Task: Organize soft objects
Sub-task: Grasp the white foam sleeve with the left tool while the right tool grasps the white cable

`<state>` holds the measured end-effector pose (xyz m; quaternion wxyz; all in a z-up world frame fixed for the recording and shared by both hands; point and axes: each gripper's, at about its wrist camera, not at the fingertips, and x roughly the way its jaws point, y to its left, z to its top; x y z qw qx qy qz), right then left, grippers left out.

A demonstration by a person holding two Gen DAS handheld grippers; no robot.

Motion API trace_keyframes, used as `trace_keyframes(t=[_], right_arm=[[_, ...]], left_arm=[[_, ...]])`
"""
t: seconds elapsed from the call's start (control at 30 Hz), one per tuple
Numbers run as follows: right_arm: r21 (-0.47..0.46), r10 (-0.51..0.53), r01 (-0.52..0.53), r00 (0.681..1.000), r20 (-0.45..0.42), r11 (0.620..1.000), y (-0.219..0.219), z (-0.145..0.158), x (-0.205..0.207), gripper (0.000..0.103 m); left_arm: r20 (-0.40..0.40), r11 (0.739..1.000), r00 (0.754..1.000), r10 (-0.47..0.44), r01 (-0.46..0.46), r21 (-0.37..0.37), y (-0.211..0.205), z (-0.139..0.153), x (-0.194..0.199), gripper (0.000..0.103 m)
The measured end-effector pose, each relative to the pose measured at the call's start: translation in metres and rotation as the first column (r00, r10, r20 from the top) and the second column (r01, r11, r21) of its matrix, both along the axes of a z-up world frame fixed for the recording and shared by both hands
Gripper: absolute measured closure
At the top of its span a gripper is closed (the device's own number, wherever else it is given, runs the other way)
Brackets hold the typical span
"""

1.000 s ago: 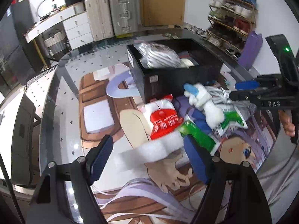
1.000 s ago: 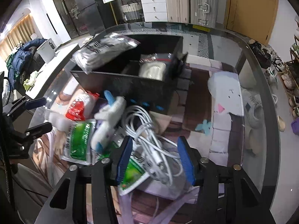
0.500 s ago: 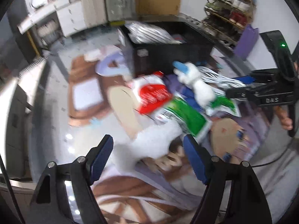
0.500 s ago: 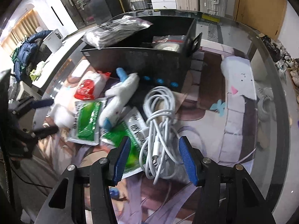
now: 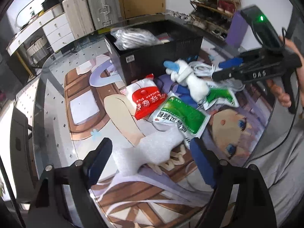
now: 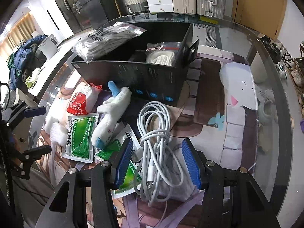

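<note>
A black box stands on the table, with a clear bag of grey cloth on its rim and a white packet inside. In front lie a white foam piece, a red-and-white pouch, green sachets, a white plush with blue tips and a coiled white cable. My left gripper is open around the foam. My right gripper is open over the cable.
A glass table with a printed anime mat carries everything. White drawers and suitcases stand behind, and a shoe rack at the right. The person's grey shirt is at the near right.
My left gripper has come nearer to the foam, which now lies between its fingers. My right gripper has pulled back and sits over the near end of the cable.
</note>
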<state>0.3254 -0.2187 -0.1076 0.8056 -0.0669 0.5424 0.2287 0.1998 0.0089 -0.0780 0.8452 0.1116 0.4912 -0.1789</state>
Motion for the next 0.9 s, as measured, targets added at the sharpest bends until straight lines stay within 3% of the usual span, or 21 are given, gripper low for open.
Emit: trace_keyframes(t=[0.1, 0.23, 0.4, 0.6, 0.7, 0.77, 0.9], right_arm=[[0.005, 0.009, -0.009, 1.000, -0.003, 1.000, 0.000, 0.000, -0.005, 0.048], [0.005, 0.012, -0.012, 1.000, -0.006, 1.000, 0.000, 0.000, -0.011, 0.048], [0.006, 0.007, -0.007, 1.000, -0.002, 1.000, -0.001, 0.000, -0.011, 0.048], [0.014, -0.001, 0.001, 1.000, 0.003, 1.000, -0.001, 0.002, -0.004, 0.048], [0.004, -0.002, 0.002, 1.000, 0.007, 1.000, 0.002, 0.000, -0.002, 0.048], [-0.007, -0.002, 0.003, 1.000, 0.006, 1.000, 0.003, -0.003, -0.001, 0.048], [-0.032, -0.012, 0.012, 1.000, 0.005, 0.999, 0.001, -0.009, 0.003, 0.048]], left_arm=[[-0.059, 1.000, 0.998, 0.009, -0.009, -0.009, 0.004, -0.011, -0.001, 0.019], [-0.055, 1.000, 0.998, -0.014, 0.015, 0.027, -0.001, -0.013, -0.014, 0.017], [-0.077, 0.997, 0.995, -0.070, 0.071, 0.006, -0.008, -0.008, -0.025, 0.017], [-0.045, 0.997, 0.997, -0.065, 0.066, 0.027, -0.009, -0.008, -0.015, 0.017], [0.009, 0.992, 0.999, -0.044, 0.042, 0.115, -0.013, -0.015, -0.005, 0.017], [-0.014, 0.988, 1.000, -0.013, 0.015, 0.154, -0.015, -0.026, 0.002, 0.018], [-0.028, 0.996, 0.998, 0.048, -0.046, 0.081, -0.009, -0.022, 0.009, 0.024]])
